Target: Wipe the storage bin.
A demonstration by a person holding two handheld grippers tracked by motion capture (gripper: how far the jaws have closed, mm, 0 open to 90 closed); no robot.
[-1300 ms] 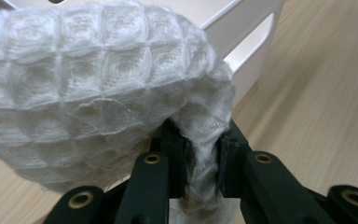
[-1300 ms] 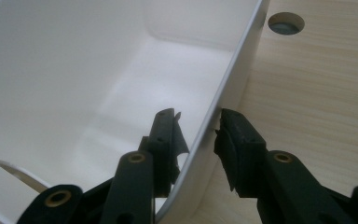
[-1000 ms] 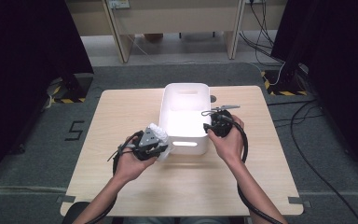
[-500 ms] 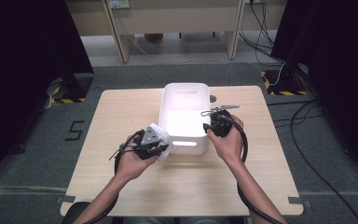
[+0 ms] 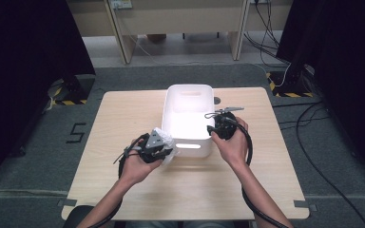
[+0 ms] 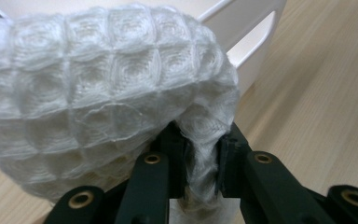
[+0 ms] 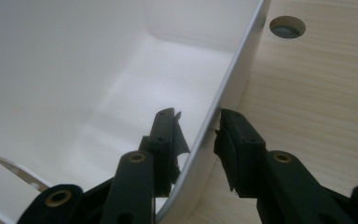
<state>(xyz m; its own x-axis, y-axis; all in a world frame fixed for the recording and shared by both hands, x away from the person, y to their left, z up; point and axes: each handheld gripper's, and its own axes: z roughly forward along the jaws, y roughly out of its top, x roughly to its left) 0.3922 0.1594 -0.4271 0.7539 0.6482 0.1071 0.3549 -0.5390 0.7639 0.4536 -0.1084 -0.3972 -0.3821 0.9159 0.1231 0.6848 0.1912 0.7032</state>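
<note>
A white waffle-weave cloth (image 6: 98, 84) is bunched up in my left gripper (image 6: 200, 135), whose jaws are shut on a fold of it. In the high view the cloth (image 5: 167, 137) and left gripper (image 5: 161, 145) sit at the near left corner of a white plastic bin (image 5: 190, 142), just outside its wall. My right gripper (image 7: 196, 114) straddles the bin's right wall (image 7: 233, 79), one jaw inside and one outside, closed on the rim. In the high view the right gripper (image 5: 215, 127) is at the bin's right rim. The bin's inside (image 7: 74, 70) looks empty.
The bin stands mid-table on a light wooden table (image 5: 123, 114). A round cable hole (image 7: 286, 26) lies in the tabletop just beyond the bin's far right corner. Grey carpet and desk legs (image 5: 116, 28) lie beyond the table.
</note>
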